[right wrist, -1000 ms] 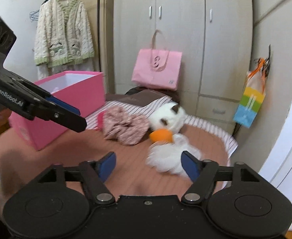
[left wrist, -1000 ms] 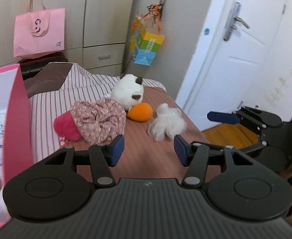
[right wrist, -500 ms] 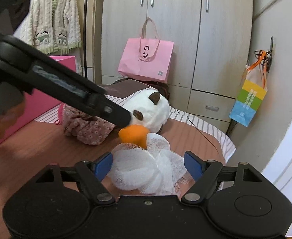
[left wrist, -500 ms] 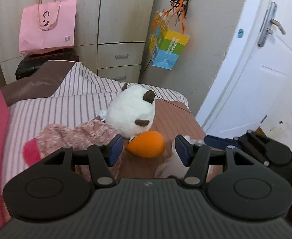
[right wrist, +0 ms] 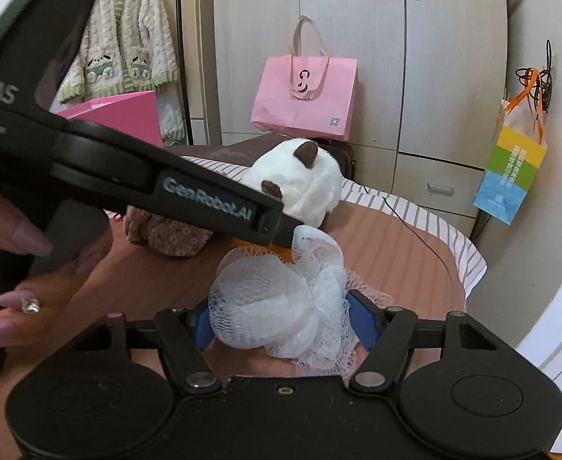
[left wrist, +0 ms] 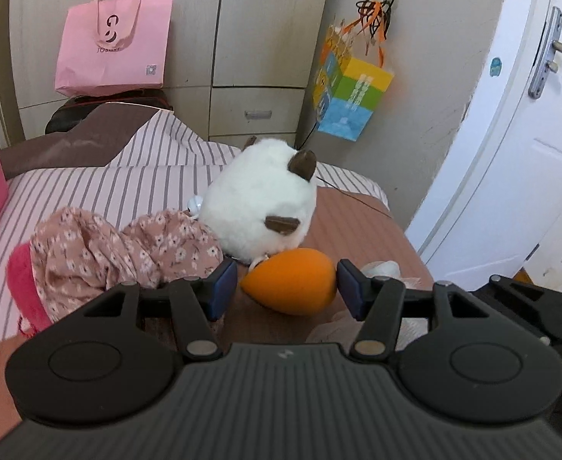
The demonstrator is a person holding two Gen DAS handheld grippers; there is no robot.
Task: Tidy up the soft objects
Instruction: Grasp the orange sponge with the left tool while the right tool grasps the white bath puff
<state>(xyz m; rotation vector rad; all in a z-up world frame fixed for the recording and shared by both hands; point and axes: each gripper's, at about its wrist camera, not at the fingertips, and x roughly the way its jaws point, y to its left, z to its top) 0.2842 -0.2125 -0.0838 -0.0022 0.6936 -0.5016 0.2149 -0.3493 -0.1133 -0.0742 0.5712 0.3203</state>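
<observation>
- We are holding the left tool (left wrist: 286, 283) low over the bed (left wrist: 357, 226), with its blue pads on either side of the orange egg-shaped sponge (left wrist: 290, 281).
- The right-hand pad is touching or nearly touching the sponge's blunt end, while the left-hand pad is standing just off its pointed tip, so we are calling this tool open around the sponge.
- The sponge is lying on the brown sheet, just in front of the white plush toy (left wrist: 259, 205) with brown ears.
- The floral cloth (left wrist: 127, 253) is lying bunched to the left of the plush, with a bright pink piece (left wrist: 23, 287) showing at its edge.
- We are closing the right tool (right wrist: 281, 326) on the white mesh bath pouf (right wrist: 281, 303); the pouf is sitting between its blue pads, and we cannot tell whether they are pressing it yet.
- In the right view a hand (right wrist: 31, 276) is gripping the left tool, whose finger is reaching across to the pouf's top.
- A pink box (right wrist: 127, 115) is standing at the far left, and a pink paper bag (left wrist: 114, 44) is resting by the wardrobe (right wrist: 357, 38).
</observation>
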